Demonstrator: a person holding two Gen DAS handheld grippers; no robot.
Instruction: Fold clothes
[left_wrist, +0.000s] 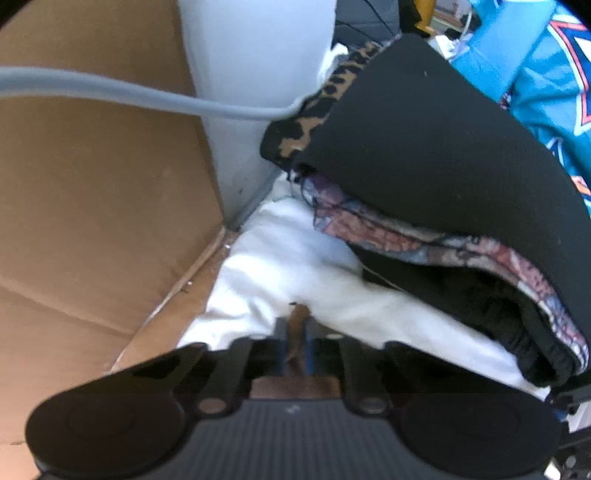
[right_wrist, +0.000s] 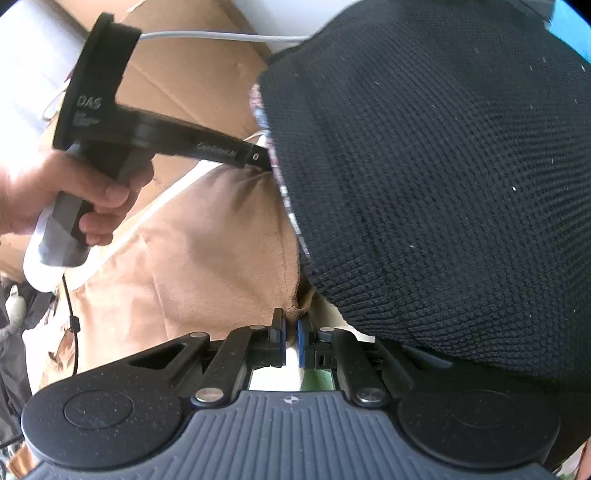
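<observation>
A tan cloth (right_wrist: 207, 240) lies spread in the right wrist view, beside a stack of folded clothes topped by a black knit garment (right_wrist: 424, 184). My right gripper (right_wrist: 290, 325) is shut on the tan cloth's near edge, right by the stack. A hand (right_wrist: 55, 195) holds my left gripper (right_wrist: 258, 157), whose tip meets the cloth's far corner against the stack. In the left wrist view that gripper (left_wrist: 296, 343) is shut on a sliver of tan cloth (left_wrist: 298, 317) above a white cloth (left_wrist: 295, 266).
The stack (left_wrist: 424, 129) also holds a patterned garment (left_wrist: 424, 236) and a leopard-print one (left_wrist: 325, 99). A cardboard box wall (left_wrist: 92, 203) rises at the left and a grey cable (left_wrist: 147, 96) crosses it. A blue jersey (left_wrist: 546, 74) lies behind the stack.
</observation>
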